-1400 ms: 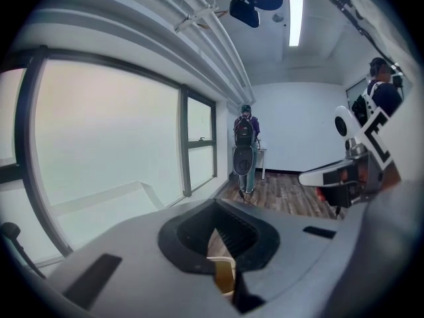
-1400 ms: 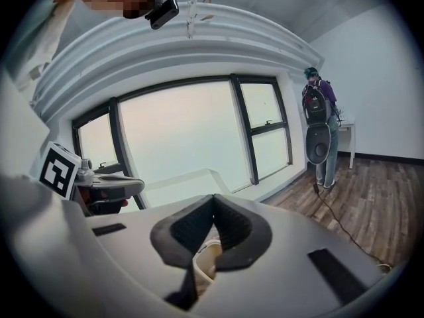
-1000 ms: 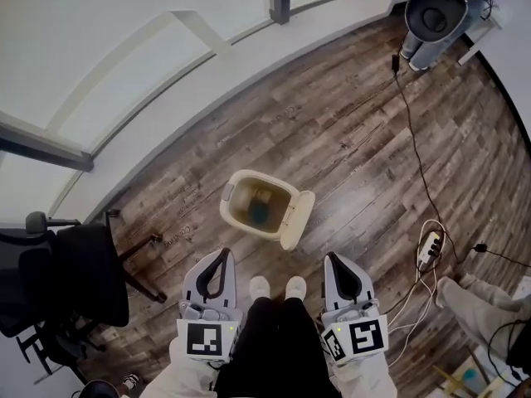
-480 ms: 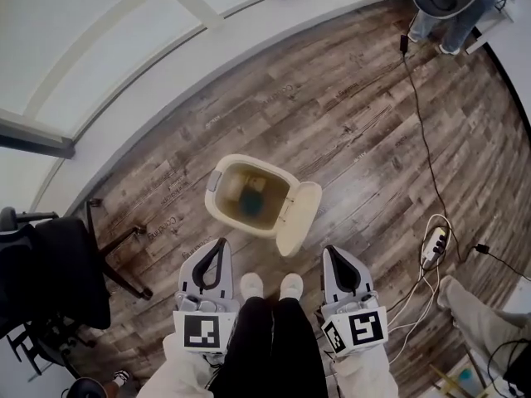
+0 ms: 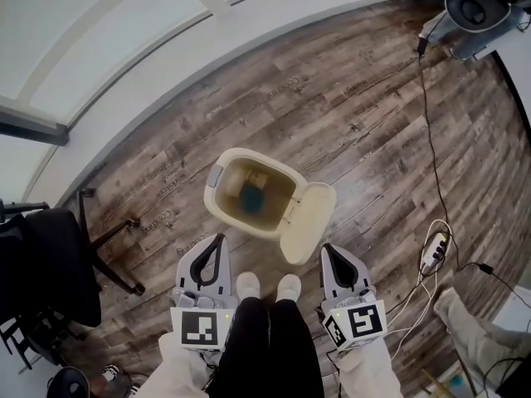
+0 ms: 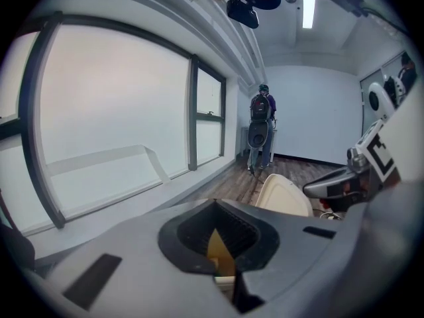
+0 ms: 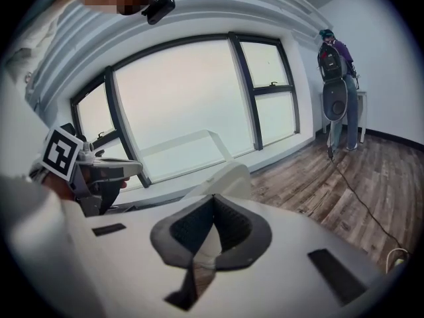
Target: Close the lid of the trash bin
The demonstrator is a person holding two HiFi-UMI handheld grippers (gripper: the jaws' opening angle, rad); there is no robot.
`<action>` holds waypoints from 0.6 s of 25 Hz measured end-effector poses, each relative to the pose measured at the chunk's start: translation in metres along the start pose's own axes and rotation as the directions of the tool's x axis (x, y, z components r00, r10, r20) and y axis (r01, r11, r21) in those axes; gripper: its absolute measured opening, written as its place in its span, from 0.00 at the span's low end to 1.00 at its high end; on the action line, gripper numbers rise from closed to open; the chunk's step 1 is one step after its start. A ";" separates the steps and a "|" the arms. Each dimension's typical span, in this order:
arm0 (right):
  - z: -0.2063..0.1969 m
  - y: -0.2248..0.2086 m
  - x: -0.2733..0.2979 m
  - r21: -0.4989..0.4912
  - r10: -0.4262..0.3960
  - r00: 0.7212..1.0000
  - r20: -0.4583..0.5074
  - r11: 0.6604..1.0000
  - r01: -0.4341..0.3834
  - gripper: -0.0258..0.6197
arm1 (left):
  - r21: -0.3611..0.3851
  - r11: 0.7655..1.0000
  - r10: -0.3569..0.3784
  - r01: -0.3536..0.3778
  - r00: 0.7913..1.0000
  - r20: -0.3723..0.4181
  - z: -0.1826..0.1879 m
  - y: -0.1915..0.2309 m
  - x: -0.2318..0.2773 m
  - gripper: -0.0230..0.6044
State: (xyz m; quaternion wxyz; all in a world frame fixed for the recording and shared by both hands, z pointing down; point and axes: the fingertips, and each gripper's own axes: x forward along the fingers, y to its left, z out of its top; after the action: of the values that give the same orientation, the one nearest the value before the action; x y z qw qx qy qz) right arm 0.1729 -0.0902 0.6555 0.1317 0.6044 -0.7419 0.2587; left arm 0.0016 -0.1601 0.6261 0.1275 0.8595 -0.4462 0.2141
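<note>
Trash bin (image 5: 211,202) open, lid (image 5: 307,222) flipped back, teal object (image 5: 251,196) inside.

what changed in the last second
The person has stepped closer: the trash bin now lies nearer the shoes and the right gripper. Nothing was grasped or released. The lid is still open; left gripper and right gripper remain shut and empty.

Grey-brown wood planks cover the floor (image 5: 348,114), meeting a white ledge (image 5: 207,52) below tall dark-framed windows (image 6: 119,111) (the glass shows only pale daylight). A black office chair (image 5: 41,264) stands at the left. A black cable (image 5: 430,139) trails over the boards to a white power strip (image 5: 431,251). A strip light (image 6: 308,5) glows on the ceiling above a plain white far wall (image 6: 318,111)
</note>
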 end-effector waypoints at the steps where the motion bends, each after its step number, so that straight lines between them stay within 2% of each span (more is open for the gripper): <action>1: -0.001 0.002 0.003 -0.002 0.004 1.000 -0.004 1.000 -0.004 0.08 | -0.005 1.000 0.002 -0.002 1.000 -0.003 -0.002 0.003 0.000 0.05; 10: 0.002 0.022 0.032 -0.017 0.028 0.999 -0.020 0.999 -0.028 0.08 | -0.031 0.999 0.023 -0.023 1.000 -0.011 -0.013 0.032 -0.001 0.05; 15: 0.004 0.042 0.052 -0.057 0.070 0.997 -0.032 0.996 -0.072 0.08 | -0.037 0.999 0.038 -0.039 0.999 -0.020 -0.018 0.046 -0.001 0.05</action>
State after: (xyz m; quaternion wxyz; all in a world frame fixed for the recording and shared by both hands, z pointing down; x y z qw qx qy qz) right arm 0.1206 -0.1301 0.6695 0.1510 0.5696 -0.7681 0.2506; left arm -0.0410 -0.1777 0.6430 0.1436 0.8462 -0.4652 0.2166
